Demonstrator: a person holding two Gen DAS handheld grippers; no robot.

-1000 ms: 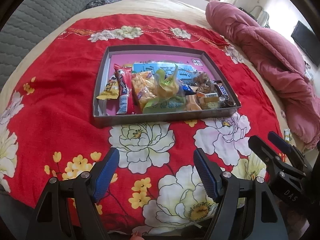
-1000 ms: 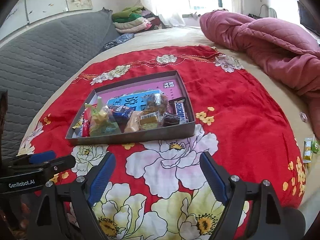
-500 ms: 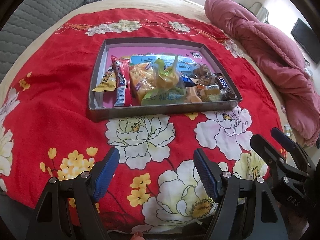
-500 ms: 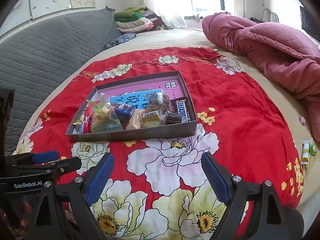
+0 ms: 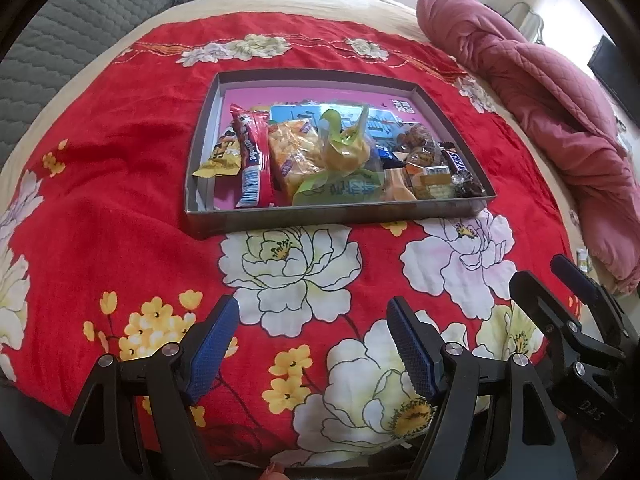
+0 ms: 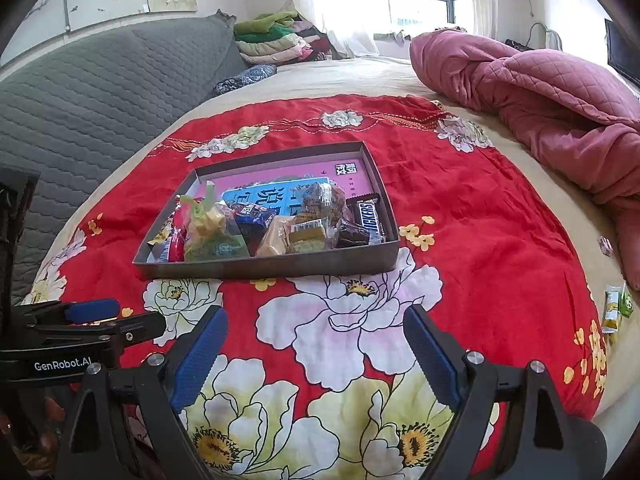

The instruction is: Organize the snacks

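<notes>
A shallow grey tray [image 5: 320,222] with a pink bottom lies on the red flowered blanket, its front wall [image 6: 264,268] toward me. Several snacks are piled in it: a red bar [image 5: 250,160], a yellow packet [image 5: 220,156], a green-tied bag [image 5: 344,148] and a Snickers bar [image 6: 366,216]. My left gripper [image 5: 312,320] hovers open over the blanket short of the tray, nothing between its blue pads. My right gripper [image 6: 316,320] is also open and empty, to the right of the left one [image 6: 92,312]. Two small loose packets [image 6: 614,308] lie at the bed's right edge.
A crumpled pink quilt [image 6: 540,92] fills the bed's far right. A grey quilted headboard [image 6: 100,92] runs along the left, and folded clothes [image 6: 272,40] are stacked at the far end. The red blanket [image 5: 120,184] spreads around the tray.
The left view has tipped slightly, so the tray sits a little higher in it. The right jaws stand a touch wider. Nothing was picked up or put down.
</notes>
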